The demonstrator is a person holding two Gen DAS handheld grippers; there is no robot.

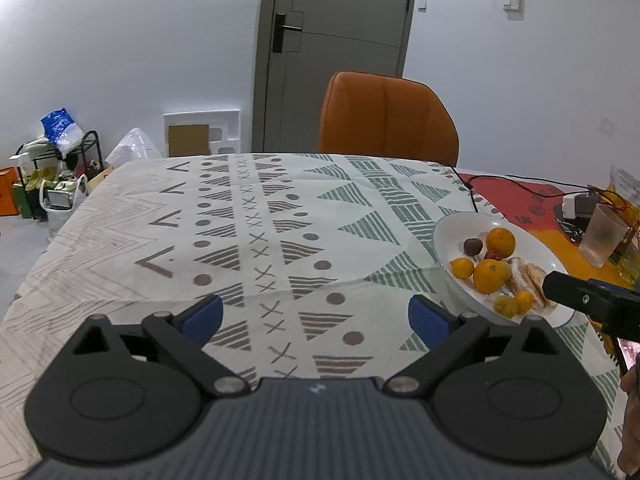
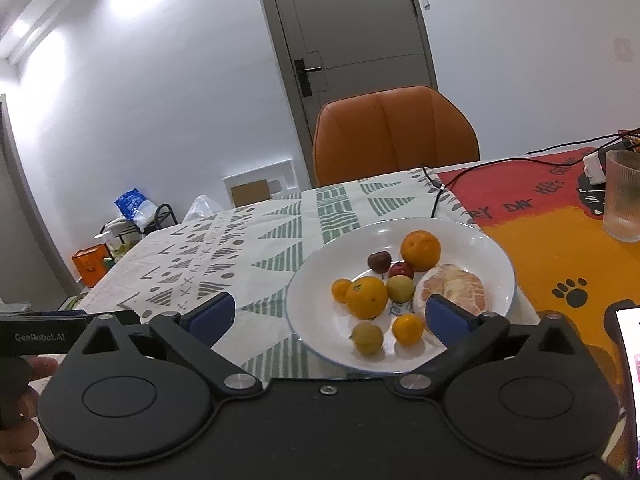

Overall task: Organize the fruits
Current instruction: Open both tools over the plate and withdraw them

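White plate (image 2: 496, 256) of mixed fruit beyond the wide-spread right hand-held gripper (image 2: 328, 314).

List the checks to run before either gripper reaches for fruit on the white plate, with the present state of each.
1. Right gripper open and empty: ok, jaws spread wide.
2. Left gripper open and empty: ok, over the patterned cloth, nothing between its fingers.
3. All fruit on the white plate: ok; large oranges, peeled citrus and small fruits lie inside the rim.
4. Clear path to the plate: ok for the right gripper, which faces it directly.
5. Glass apart from the plate: ok, it stands off to the right.
6. A second container for sorting: cannot tell, none in view.
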